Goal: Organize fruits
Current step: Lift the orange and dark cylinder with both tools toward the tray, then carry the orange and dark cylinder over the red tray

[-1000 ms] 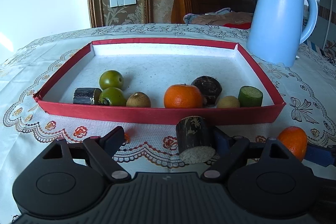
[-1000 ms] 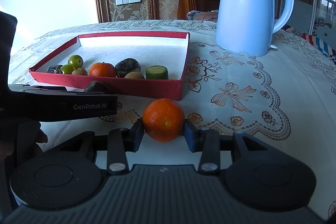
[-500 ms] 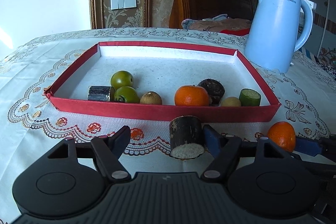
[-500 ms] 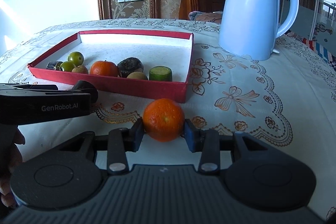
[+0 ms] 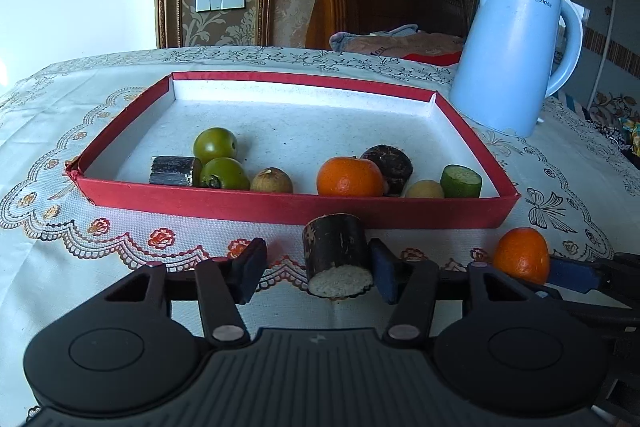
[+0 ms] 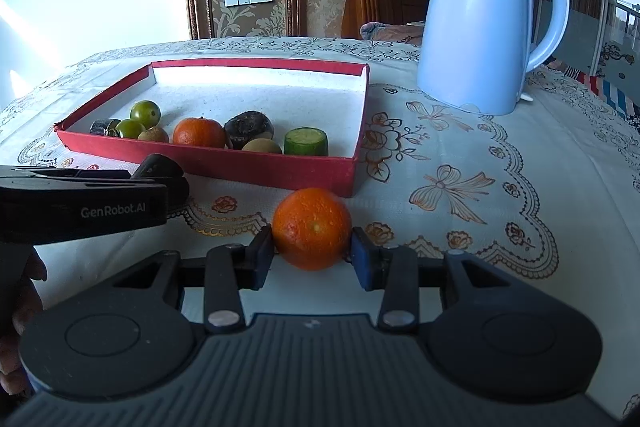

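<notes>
The red tray (image 5: 288, 207) holds its eight pieces along the near wall, the back half bare: two green fruits, two brown ones, one mandarin (image 5: 349, 177), one cucumber chunk, one dark root, one sugarcane piece. Just outside that wall, the left gripper (image 5: 318, 267) is closing around a second sugarcane piece (image 5: 336, 251), right pad touching, left pad apart. The right gripper (image 6: 312, 255) clamps an orange (image 6: 312, 227) near the tray's corner.

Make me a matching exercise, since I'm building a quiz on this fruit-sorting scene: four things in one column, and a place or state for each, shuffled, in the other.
Things
1. orange
2. dark sugarcane piece
3. cucumber chunk
4. kettle

Places or states
A. stands on the tablecloth beyond the red tray's far right corner
B. clamped between the right gripper's pads
C. lies in the tray at its right end
D. between the closing jaws of the left gripper, left pad not yet touching

Pairs: 1-B, 2-D, 3-C, 4-A
</notes>
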Available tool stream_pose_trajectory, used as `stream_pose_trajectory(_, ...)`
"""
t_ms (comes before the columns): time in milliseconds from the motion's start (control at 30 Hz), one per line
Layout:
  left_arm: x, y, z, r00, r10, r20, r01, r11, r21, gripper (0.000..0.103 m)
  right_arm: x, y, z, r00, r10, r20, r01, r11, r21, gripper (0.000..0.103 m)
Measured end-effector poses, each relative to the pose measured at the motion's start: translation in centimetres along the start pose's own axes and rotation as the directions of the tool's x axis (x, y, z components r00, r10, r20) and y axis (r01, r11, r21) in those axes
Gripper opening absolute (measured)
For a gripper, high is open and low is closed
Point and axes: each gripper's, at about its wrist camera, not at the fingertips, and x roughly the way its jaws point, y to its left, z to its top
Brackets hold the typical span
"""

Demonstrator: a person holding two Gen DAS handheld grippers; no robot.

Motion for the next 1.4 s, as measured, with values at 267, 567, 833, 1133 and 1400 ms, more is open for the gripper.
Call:
stream_pose_trajectory(267, -0.1, -0.2, -0.1, 1.000, -0.029, 0.007, 0.029, 1.000, 0.008, 0.033, 0.0, -0.5, -0.1, 1.000, 0.026, 0.006, -0.026, 0.999, 0.027, 0.039)
stream_pose_trajectory(567, -0.4, -0.2, -0.1, 1.000, -0.014, 0.013, 0.013, 1.000, 0.009, 0.033, 0.2, -0.8, 0.0, 0.999, 0.045, 0.002, -0.045, 0.998, 0.038, 0.039)
stream_pose_trajectory(833, -1.9, -0.1, -0.4, 0.999, -0.015, 0.051, 0.014, 1.000, 0.022, 0.033, -0.2, -0.8, -0.1, 0.999, 0.035, 0.020, -0.036, 0.998, 0.044, 0.037)
stream_pose_trajectory(1133, -3.6, 1.1, 0.1, 0.994, 0.001, 0.111, 0.000, 1.000, -0.004, 0.033, -1.7, 0.5, 0.8, 0.996, 0.032, 0.078, -0.033, 0.999, 0.015, 0.036)
stream_pose_trajectory(1400, -3.9, 2.8, 2.7, 0.981, 0.092, 0.172, -0.089, 0.996, -0.024, 0.033, -2.0, 2.7, 3.0, 0.991, 0.049, 0.128, -0.046, 0.999, -0.023, 0.036)
